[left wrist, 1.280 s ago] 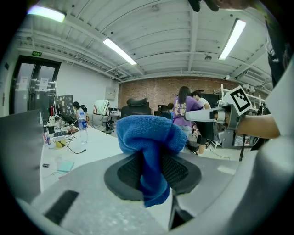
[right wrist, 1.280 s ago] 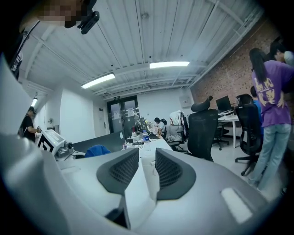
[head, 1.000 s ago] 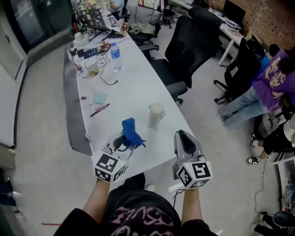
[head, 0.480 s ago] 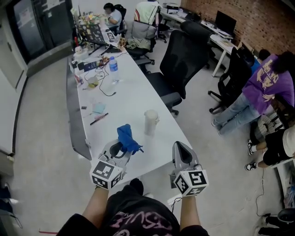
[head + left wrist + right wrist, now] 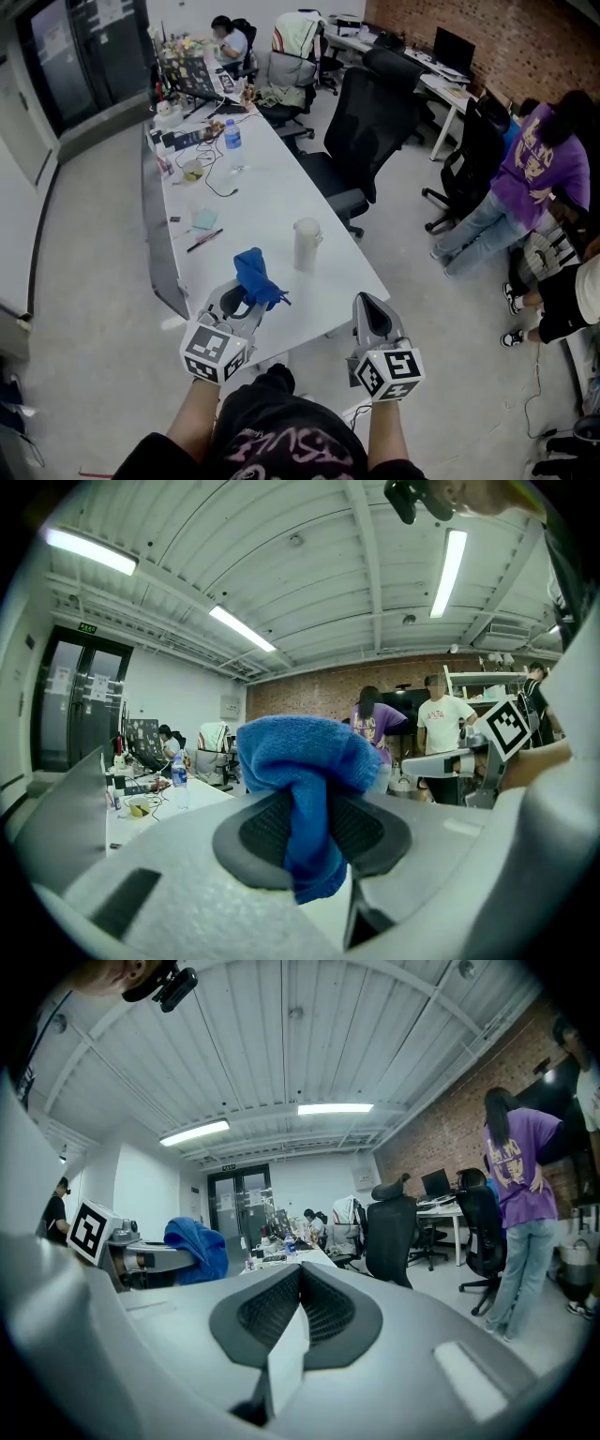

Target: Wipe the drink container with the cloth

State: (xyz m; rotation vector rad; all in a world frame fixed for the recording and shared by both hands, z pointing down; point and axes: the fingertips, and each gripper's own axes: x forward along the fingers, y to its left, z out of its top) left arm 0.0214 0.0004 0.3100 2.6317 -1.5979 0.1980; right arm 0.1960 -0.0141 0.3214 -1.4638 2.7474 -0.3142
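Pale drink container [image 5: 307,244] upright on the long white surface [image 5: 272,202], contents hidden, left hand-held gripper [image 5: 247,295] clamped on the bunched blue cloth [image 5: 255,277] near it, right hand-held gripper [image 5: 368,305] fully closed and empty, by the surface's near edge

Cloth [image 5: 255,277]: blue terry, bunched, pinched in left gripper [image 5: 246,300] over table [image 5: 272,202] edge. Drink container [image 5: 306,244]: pale, lidded, upright on table, near cloth.
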